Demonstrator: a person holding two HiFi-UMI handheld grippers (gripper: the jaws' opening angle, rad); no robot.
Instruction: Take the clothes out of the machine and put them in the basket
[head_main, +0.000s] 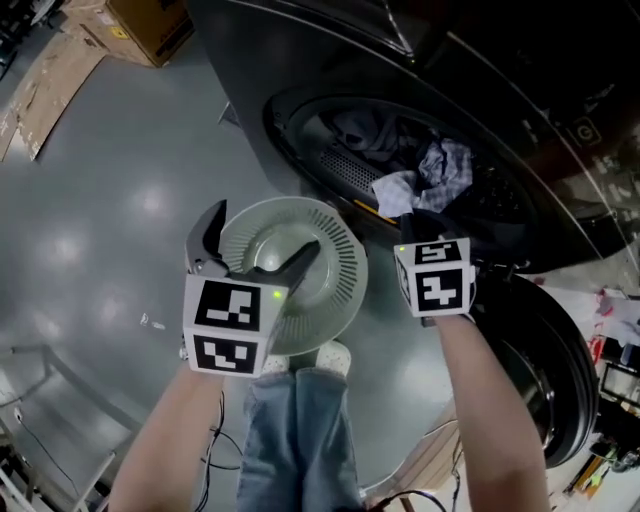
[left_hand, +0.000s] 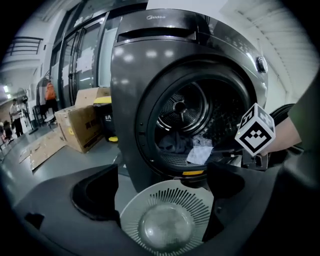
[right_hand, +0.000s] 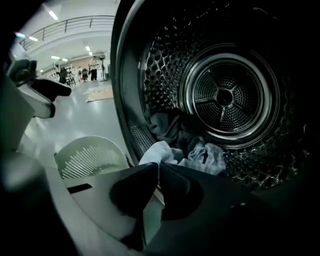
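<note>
Tongs, left (head_main: 266, 228): spread wide, empty, held over the basket.
Basket (head_main: 345, 275): pale, slatted, on the floor just before the machine's (left_hand: 125, 100) open door.
Tongs, right (right_hand: 157, 165): closed, tips pinching the pale cloth's (right_hand: 156, 152) edge at the drum's lip.
Clothes (right_hand: 167, 127): dark heap, low in the drum behind the cloth.

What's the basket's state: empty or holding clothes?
Empty: the basket shows its slotted wall and bare bottom, with no cloth inside. The clothes sit in the machine.
</note>
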